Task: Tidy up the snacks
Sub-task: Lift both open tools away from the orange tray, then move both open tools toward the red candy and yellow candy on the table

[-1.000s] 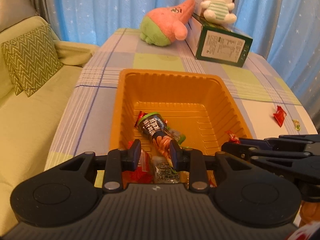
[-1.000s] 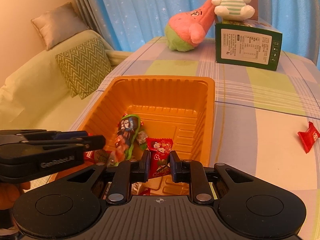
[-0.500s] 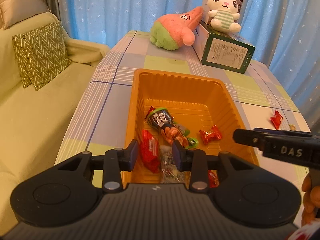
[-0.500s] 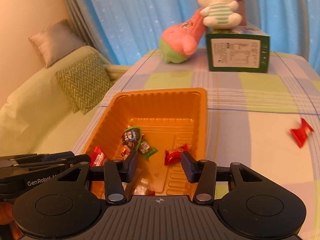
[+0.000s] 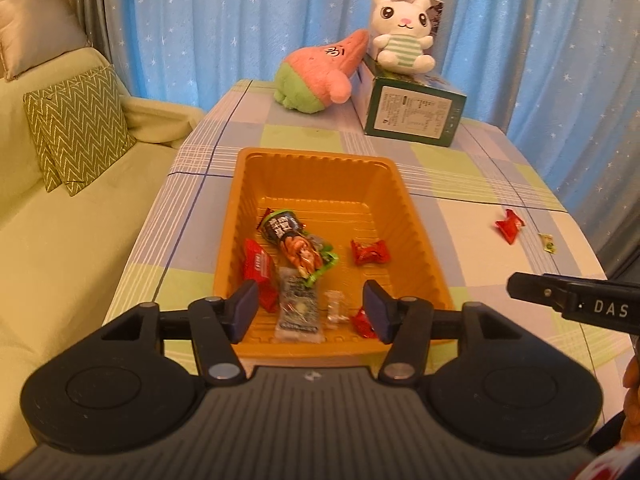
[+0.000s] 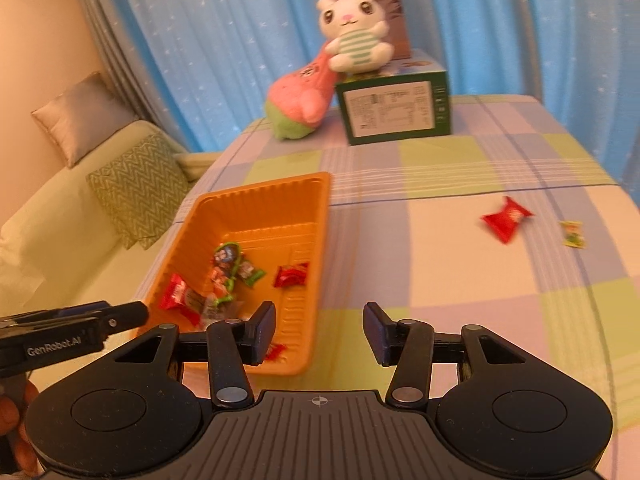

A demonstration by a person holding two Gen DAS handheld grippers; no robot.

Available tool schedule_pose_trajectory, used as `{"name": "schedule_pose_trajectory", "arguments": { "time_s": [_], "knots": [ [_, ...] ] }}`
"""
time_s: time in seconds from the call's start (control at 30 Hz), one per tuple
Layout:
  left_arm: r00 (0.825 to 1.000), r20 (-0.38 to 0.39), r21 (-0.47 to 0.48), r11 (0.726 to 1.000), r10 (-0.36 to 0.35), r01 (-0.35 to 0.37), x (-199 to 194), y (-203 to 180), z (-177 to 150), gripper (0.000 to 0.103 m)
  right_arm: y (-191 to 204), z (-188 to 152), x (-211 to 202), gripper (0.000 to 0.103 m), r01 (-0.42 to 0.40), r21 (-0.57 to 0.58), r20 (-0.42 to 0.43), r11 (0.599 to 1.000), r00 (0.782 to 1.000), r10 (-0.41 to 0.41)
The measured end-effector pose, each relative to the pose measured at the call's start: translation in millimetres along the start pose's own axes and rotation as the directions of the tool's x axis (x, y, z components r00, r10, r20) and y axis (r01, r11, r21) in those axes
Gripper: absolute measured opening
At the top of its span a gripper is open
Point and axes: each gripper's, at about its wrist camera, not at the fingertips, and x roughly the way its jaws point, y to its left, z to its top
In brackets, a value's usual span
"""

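The left hand-held gripper (image 5: pixel 310 310) hangs released over the near end of the orange tray (image 5: pixel 416 220), gripping nothing; inside the tray lie several snacks, among them a dark chip packet (image 5: pixel 290 242) and a red candy (image 5: pixel 370 251). The right hand-held gripper (image 6: pixel 320 332) is also released and empty, above the checked counter (image 6: pixel 440 280) just beside the tray. A red snack (image 6: pixel 506 218) and a small green-yellow candy (image 6: pixel 573 233) lie apart on the counter

Blue star-dotted curtains (image 5: pixel 224 20) hung behind the surface (image 5: pixel 472 204), which wore a pastel checked cloth. To its left stood a pale green sofa (image 5: pixel 60 240) carrying a zigzag cushion (image 5: pixel 76 128), all in warm light.
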Motion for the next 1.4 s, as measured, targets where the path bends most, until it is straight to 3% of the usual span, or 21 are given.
{"name": "schedule_pose_trajectory", "arguments": {
  "time_s": [0.37, 0.53, 0.7, 0.93, 1.4],
  "knots": [
    [1.0, 0.013, 0.059, 0.998, -0.02, 0.019, -25, -42, -10, 0.073, -30, -13, -52, 0.054, 0.073, 0.028, 0.05, 0.997, 0.996, -0.074],
    [0.999, 0.016, 0.092, 0.995, -0.046, 0.044, -28, -64, -12, 0.079, -48, -15, -70, 0.067, 0.113, 0.06, 0.064, 0.992, 0.991, -0.117],
    [0.997, 0.018, 0.116, 0.991, -0.074, 0.072, -30, -85, -13, 0.084, -65, -19, -84, 0.071, 0.149, 0.082, 0.071, 0.986, 0.985, -0.154],
    [0.991, 0.011, 0.145, 0.981, -0.135, 0.132, -26, -116, -11, 0.089, -94, -21, -103, 0.072, 0.208, 0.125, 0.101, 0.97, 0.97, -0.221],
    [0.975, -0.008, 0.235, 0.947, -0.222, 0.217, -14, -183, -2, 0.09, -146, -21, -129, 0.072, 0.291, 0.205, 0.105, 0.934, 0.943, -0.317]
  ]
}}
